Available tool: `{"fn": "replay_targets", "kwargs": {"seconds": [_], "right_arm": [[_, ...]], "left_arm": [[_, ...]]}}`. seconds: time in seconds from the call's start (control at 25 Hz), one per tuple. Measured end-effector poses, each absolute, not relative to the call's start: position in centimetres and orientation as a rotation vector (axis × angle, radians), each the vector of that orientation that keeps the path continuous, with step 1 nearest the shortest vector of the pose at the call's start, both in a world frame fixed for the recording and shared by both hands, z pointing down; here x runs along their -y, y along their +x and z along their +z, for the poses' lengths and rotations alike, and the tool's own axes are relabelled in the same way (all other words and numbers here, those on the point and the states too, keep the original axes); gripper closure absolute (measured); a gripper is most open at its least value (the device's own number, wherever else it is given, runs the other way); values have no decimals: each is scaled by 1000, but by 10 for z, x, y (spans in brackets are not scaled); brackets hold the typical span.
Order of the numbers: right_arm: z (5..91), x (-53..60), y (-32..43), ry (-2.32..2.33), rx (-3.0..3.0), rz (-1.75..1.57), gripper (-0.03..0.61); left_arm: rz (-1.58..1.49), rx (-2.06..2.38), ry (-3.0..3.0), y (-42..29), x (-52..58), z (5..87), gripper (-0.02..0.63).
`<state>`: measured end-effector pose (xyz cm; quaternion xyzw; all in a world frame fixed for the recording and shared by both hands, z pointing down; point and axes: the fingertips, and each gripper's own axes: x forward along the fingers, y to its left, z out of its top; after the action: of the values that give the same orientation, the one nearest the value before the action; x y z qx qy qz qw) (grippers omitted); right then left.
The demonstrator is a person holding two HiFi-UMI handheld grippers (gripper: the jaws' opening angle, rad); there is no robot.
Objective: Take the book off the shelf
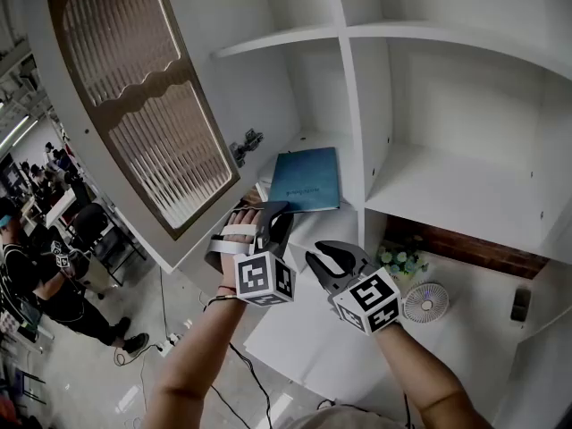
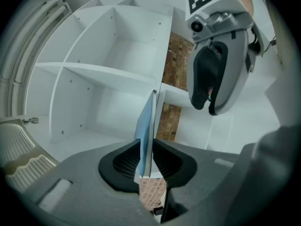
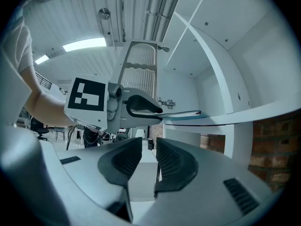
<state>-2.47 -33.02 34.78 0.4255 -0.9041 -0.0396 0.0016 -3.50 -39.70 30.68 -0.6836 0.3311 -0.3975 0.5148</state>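
Blue book [image 1: 306, 179] flat on the white shelf [image 1: 313, 141] at centre frame in the head view, near corner poking past the board's front edge. Clamped at that near edge by the left gripper [image 1: 271, 214], pads tight on either cover. Just right and lower, right gripper [image 1: 332, 259], jaws slightly apart, nothing between. Open louvred door [image 1: 143, 88] at upper left.

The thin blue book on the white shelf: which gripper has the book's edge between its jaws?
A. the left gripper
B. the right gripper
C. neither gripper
A: in the left gripper view, the thin blue book stands edge-on between the jaws of the left gripper, whereas the right gripper has nothing between its parted jaws.
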Motion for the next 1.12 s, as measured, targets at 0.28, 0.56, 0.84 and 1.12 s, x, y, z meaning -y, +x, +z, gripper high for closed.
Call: {"fn": "replay_targets", "kwargs": {"seconds": [0.28,0.56,0.84,1.12], "right_arm": [[347,331,-20,1353,2832,-121,489],[351,333,-14,1368,2823,-110,489],[351,334,-13,1370,2825,-103,489],[356,338,-12,1368,2824,-90,489]], "left_arm": [[-955,-809,-1575,-23,404,306,529],[-943,-793,-1583,-16,400,308,476],[-970,-814,-1538,-8,413,306,474],[-1004,-814,-1525,-4,430,310,474]]}}
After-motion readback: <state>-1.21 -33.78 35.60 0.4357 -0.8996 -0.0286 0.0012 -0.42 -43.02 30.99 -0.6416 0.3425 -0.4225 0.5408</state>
